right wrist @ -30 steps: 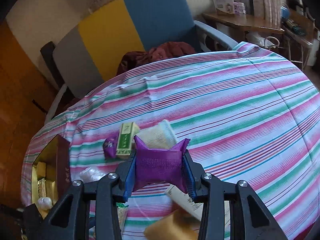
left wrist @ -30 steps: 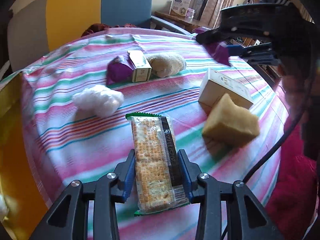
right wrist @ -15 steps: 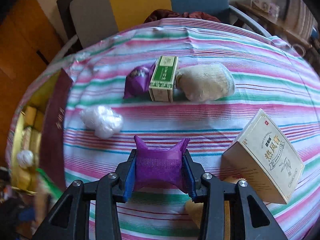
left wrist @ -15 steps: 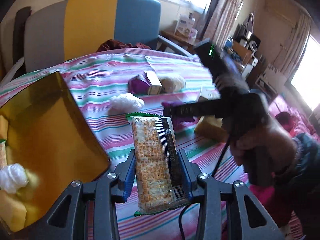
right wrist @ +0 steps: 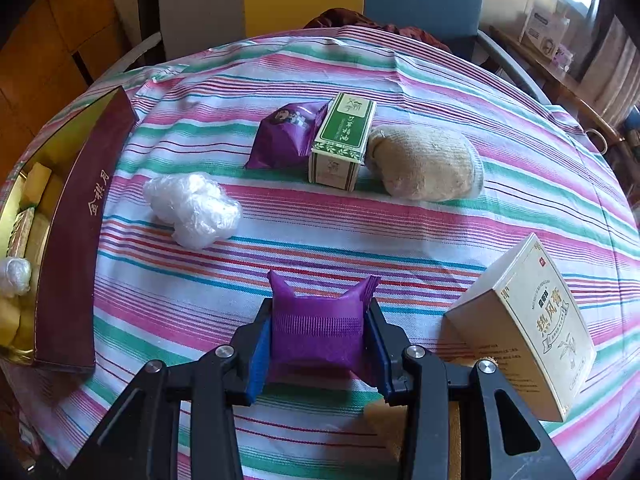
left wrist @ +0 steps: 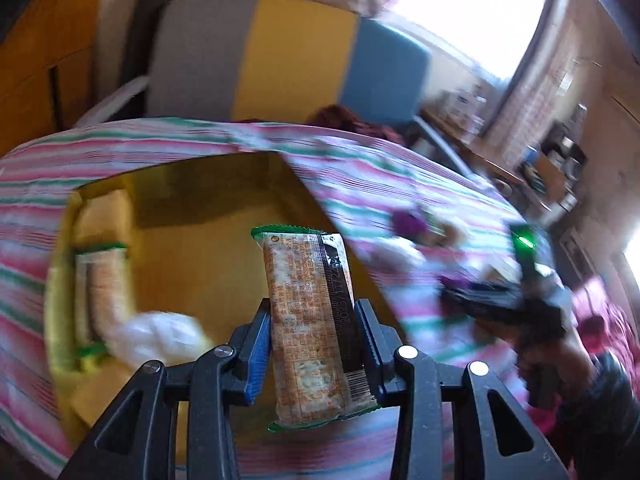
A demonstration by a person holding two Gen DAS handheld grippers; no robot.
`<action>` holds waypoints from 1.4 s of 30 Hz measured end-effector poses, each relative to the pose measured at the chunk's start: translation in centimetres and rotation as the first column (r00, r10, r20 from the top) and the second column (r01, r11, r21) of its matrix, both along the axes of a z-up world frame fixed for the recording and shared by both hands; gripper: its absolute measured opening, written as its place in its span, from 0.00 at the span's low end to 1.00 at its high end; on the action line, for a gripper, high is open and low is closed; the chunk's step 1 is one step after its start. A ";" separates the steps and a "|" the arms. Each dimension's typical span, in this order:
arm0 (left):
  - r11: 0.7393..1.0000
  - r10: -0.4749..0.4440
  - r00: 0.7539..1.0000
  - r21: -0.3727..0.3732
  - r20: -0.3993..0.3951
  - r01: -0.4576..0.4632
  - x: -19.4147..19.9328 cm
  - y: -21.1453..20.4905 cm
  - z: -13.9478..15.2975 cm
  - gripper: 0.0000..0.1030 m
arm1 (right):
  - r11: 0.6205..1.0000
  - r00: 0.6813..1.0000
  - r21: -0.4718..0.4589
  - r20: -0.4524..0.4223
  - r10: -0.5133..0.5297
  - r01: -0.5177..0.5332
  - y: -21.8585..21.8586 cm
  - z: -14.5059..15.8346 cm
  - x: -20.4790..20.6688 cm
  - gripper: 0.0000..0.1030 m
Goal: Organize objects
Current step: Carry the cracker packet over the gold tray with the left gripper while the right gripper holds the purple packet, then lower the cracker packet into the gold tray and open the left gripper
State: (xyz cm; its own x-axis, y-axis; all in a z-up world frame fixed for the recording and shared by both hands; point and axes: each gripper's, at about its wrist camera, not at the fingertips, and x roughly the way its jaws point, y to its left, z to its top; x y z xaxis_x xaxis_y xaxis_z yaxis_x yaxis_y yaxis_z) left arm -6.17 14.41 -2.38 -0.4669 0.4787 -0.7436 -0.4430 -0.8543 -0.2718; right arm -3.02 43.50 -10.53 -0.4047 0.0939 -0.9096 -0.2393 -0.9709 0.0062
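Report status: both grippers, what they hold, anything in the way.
Left gripper shut on cracker pack, over open gold box. Right gripper shut on purple pouch, above the striped cloth. Nothing blocking either.

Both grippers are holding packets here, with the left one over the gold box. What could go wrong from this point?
1. The cracker packet is pinched low, most of its length past the jaws of the left gripper; it may swing or land on the white wad in the gold box.
2. The purple packet in the right gripper looks squashed; its contents may crush.
3. The left view is blurred, so aim may be off.
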 end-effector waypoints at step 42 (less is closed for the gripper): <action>0.944 0.255 0.959 -0.184 -0.125 -0.274 -5.8 -6.4 -0.2 0.40 | 0.999 1.000 0.041 0.002 0.023 -0.023 -0.9 0.1 -0.3 0.43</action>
